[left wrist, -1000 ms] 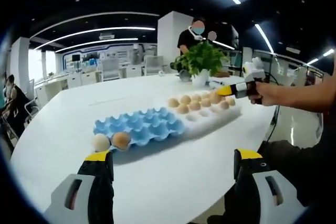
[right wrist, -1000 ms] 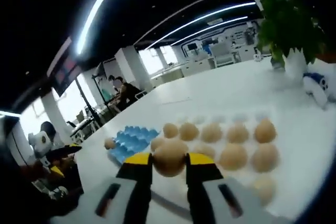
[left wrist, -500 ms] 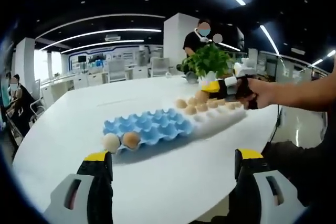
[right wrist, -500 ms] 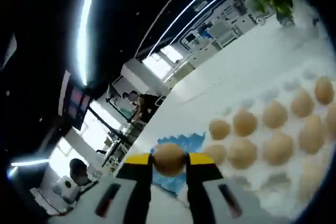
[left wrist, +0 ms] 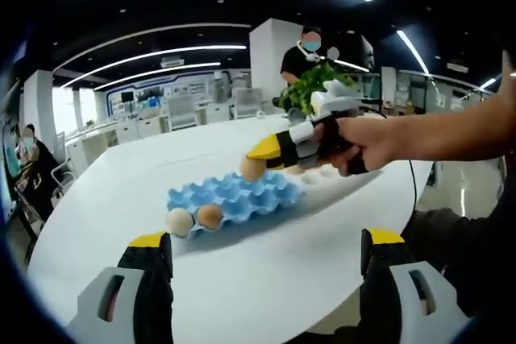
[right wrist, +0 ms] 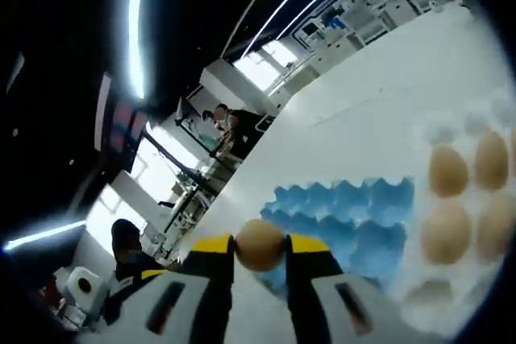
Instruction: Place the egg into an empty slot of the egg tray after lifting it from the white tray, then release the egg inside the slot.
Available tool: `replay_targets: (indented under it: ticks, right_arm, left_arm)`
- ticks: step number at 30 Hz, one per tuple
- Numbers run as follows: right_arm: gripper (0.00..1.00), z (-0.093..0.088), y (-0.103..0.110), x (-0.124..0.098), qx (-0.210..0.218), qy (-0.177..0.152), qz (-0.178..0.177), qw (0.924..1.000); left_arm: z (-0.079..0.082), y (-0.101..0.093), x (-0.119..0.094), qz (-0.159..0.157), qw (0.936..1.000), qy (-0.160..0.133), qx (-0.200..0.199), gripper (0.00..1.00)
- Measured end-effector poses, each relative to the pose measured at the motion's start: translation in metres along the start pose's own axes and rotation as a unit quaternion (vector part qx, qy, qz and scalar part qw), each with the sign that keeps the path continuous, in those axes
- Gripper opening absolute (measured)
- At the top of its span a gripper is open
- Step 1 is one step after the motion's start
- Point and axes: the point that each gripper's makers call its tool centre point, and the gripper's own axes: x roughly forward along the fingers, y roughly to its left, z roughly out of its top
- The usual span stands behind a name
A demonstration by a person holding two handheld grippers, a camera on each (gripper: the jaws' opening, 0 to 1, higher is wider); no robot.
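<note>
Above the blue egg tray (left wrist: 234, 197), the right claw (right wrist: 260, 247) pinches the egg (right wrist: 260, 244) — a second ago it hung over the white tray (right wrist: 451, 279) among the other eggs. The carry is nearly done; lowering into an empty slot and letting go remain. Two eggs (left wrist: 195, 219) sit at the blue tray's near corner. The left claw (left wrist: 266, 259) hangs spread above the tabletop (left wrist: 161, 159).
</note>
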Motion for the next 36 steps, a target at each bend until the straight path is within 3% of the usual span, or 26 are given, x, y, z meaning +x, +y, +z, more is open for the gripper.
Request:
replay_targets:
  ticks: [5, 6, 9, 12, 14, 15, 16, 18, 26, 27, 30, 36]
  right_arm:
    - [0.24, -0.016, -0.001, 0.014, -0.084, 0.044, -0.021, 0.9953]
    - [0.24, -0.024, -0.004, 0.018, -0.123, 0.069, -0.036, 0.9893]
    - [0.24, -0.033, -0.006, 0.026, -0.186, 0.105, -0.051, 0.9756]
    - [0.25, -0.042, -0.005, 0.033, -0.262, 0.137, -0.058, 0.9534]
    - [0.25, -0.048, -0.005, 0.036, -0.323, 0.154, -0.06, 0.9318]
    - [0.25, -0.051, -0.008, 0.037, -0.359, 0.163, -0.065, 0.9166]
    - [0.25, -0.054, -0.009, 0.038, -0.378, 0.171, -0.066, 0.9076]
    - [0.25, -0.056, -0.005, 0.041, -0.393, 0.167, -0.055, 0.9024]
    - [0.22, -0.051, -0.003, 0.034, -0.4, 0.168, -0.048, 0.8999]
    - [0.23, -0.045, 0.0, 0.033, -0.402, 0.154, -0.045, 0.9015]
    - [0.23, -0.032, 0.012, 0.024, -0.365, 0.122, -0.027, 0.9224]
    - [0.23, -0.03, 0.005, 0.015, -0.357, 0.113, -0.028, 0.927]
  left_arm:
    - [0.002, 0.002, 0.0, 0.002, 1.0, 0.0, 0.003, 0.99]
    - [0.002, 0.002, 0.0, 0.002, 1.0, -0.001, 0.001, 0.99]
    - [0.001, 0.0, 0.001, -0.003, 1.0, 0.0, -0.002, 0.99]
    - [0.0, -0.004, 0.004, -0.011, 0.9999, 0.008, 0.01, 0.99]
    - [0.002, -0.006, 0.005, -0.015, 0.9998, 0.01, 0.012, 1.0]
    - [0.002, -0.006, 0.005, -0.016, 0.9997, 0.011, 0.012, 1.0]
    - [0.003, -0.006, 0.005, -0.015, 0.9998, 0.011, 0.012, 1.0]
    - [0.005, -0.005, 0.004, -0.011, 0.9999, 0.007, 0.009, 1.0]
    - [-0.002, -0.01, 0.005, -0.019, 0.9996, 0.018, 0.008, 1.0]
    - [-0.002, -0.009, 0.005, -0.02, 0.9996, 0.019, 0.007, 1.0]
    - [-0.002, -0.008, 0.006, -0.019, 0.9997, 0.016, -0.003, 1.0]
    - [0.0, -0.008, 0.01, -0.022, 0.9996, 0.015, -0.008, 1.0]
